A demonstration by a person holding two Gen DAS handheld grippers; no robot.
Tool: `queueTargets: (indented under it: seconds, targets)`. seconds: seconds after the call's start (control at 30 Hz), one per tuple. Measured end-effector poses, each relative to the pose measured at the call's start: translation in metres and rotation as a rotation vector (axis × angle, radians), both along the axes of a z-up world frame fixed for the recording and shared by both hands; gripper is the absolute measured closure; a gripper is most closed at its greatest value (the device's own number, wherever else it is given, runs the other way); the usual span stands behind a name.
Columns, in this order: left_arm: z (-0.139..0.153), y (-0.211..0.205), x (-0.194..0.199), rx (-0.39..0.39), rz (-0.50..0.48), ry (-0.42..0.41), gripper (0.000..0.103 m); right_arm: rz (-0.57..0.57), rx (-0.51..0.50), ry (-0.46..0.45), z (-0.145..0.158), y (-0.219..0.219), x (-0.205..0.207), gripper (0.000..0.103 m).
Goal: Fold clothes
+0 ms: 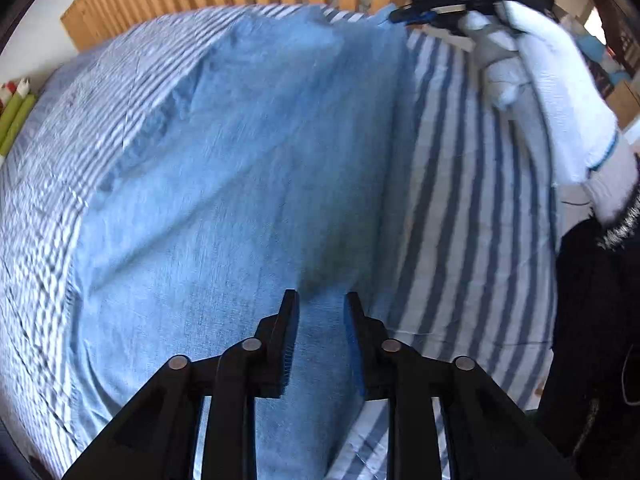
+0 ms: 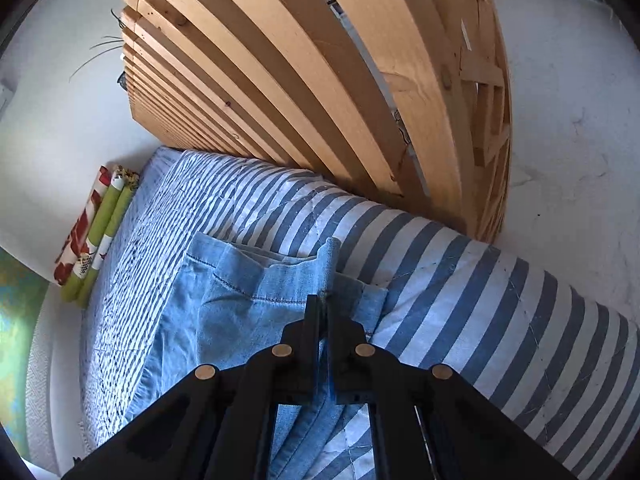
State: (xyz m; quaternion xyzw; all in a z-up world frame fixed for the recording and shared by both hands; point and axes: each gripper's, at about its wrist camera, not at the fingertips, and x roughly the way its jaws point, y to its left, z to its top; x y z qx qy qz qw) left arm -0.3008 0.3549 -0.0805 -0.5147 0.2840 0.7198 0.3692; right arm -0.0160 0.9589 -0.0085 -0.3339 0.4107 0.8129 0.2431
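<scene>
A light blue denim garment (image 1: 240,160) lies spread flat on the striped bed. In the left wrist view my left gripper (image 1: 321,304) hovers over its near part, open, with only cloth below and nothing between the pads. At the garment's far corner my right gripper (image 1: 400,15) is held by a white-gloved hand (image 1: 540,80). In the right wrist view the right gripper (image 2: 324,308) is shut on the denim garment (image 2: 224,312), pinching a seamed edge that stands up as a narrow strip between its fingers.
A blue-and-white striped bedcover (image 1: 460,200) lies under the garment. A wooden slatted frame (image 2: 320,80) leans on the wall behind the bed. Rolls of patterned paper (image 2: 100,232) lie at the bed's left side. The person's dark clothing (image 1: 600,320) fills the right edge.
</scene>
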Motion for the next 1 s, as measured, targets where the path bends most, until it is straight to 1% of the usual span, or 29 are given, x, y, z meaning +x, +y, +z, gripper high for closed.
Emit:
queueTargets:
  seconds: [0.07,0.13,0.2,0.23,0.27,0.3,0.33,0.4,0.47,0.5,0.53,0.57,0.6,0.63,0.67,0.7,0.73,0.77,0.83,0.87,0.9,0.93,1.0]
  targets:
    - [-0.001,0.003,0.008,-0.017,-0.028,0.02,0.072,0.0,0.003,0.0,0.001,-0.001,-0.002,0.099]
    - [-0.007,0.004,0.014,-0.054,-0.053,0.04,0.072,-0.001,-0.001,0.001,0.001,-0.001,-0.002,0.099]
    - [-0.014,0.007,0.012,-0.081,-0.058,0.049,0.072,0.0,0.001,0.001,0.002,-0.002,-0.003,0.099]
    - [-0.016,0.007,0.009,-0.078,-0.055,0.041,0.071,0.002,0.002,0.001,0.003,-0.003,-0.004,0.099]
    - [-0.018,0.006,0.007,-0.069,-0.053,0.027,0.073,0.002,0.006,-0.001,0.003,-0.004,-0.004,0.099]
    - [-0.019,0.004,0.003,-0.062,-0.046,0.02,0.085,0.001,0.011,-0.003,0.004,-0.005,-0.004,0.099]
    - [-0.015,0.003,-0.001,-0.06,-0.029,0.018,0.093,0.0,0.013,-0.003,0.004,-0.006,-0.004,0.099]
    - [-0.01,-0.004,-0.009,-0.028,0.002,-0.019,0.099,-0.005,0.004,0.005,0.003,-0.004,-0.002,0.099]
    - [0.003,-0.011,-0.014,0.025,0.037,-0.067,0.1,-0.02,-0.008,0.02,0.004,-0.002,0.002,0.099]
    - [0.012,-0.016,-0.018,0.079,0.055,-0.123,0.1,-0.03,-0.013,0.031,0.006,-0.002,0.006,0.099]
    - [0.019,-0.021,-0.02,0.128,0.071,-0.167,0.1,-0.04,-0.017,0.046,0.01,-0.002,0.011,0.1]
    - [0.023,-0.025,-0.023,0.161,0.084,-0.192,0.1,-0.046,-0.009,0.068,0.015,-0.002,0.016,0.1]
    - [0.024,-0.028,-0.031,0.171,0.085,-0.203,0.097,-0.046,0.011,0.077,0.02,-0.003,0.019,0.1]
    - [0.023,-0.03,-0.037,0.158,0.078,-0.202,0.095,-0.041,0.029,0.067,0.021,-0.005,0.018,0.1]
    - [0.021,-0.028,-0.041,0.141,0.066,-0.212,0.088,-0.045,0.036,0.039,0.018,-0.006,0.015,0.1]
    - [0.02,-0.024,-0.048,0.112,0.073,-0.211,0.073,-0.049,0.036,0.012,0.014,-0.006,0.012,0.1]
    - [0.021,-0.023,-0.055,0.101,0.09,-0.195,0.066,-0.05,0.026,-0.011,0.009,-0.005,0.008,0.1]
    - [0.026,-0.018,-0.062,0.106,0.1,-0.161,0.061,-0.045,0.0,-0.013,0.003,-0.003,0.006,0.1]
    - [0.034,-0.002,-0.087,0.116,0.105,-0.096,0.061,-0.055,-0.029,-0.005,-0.001,0.0,0.006,0.1]
    - [0.037,0.009,-0.101,0.107,0.106,-0.047,0.061,-0.063,-0.024,-0.004,-0.001,0.0,0.007,0.1]
    - [0.04,0.023,-0.117,0.087,0.117,0.034,0.061,-0.067,-0.022,-0.004,-0.001,0.0,0.007,0.1]
    - [0.043,0.036,-0.132,0.09,0.134,0.089,0.061,-0.069,-0.013,-0.009,0.0,-0.001,0.007,0.1]
    - [0.04,0.063,-0.164,0.106,0.16,0.115,0.061,-0.07,0.011,-0.03,-0.001,-0.005,0.005,0.1]
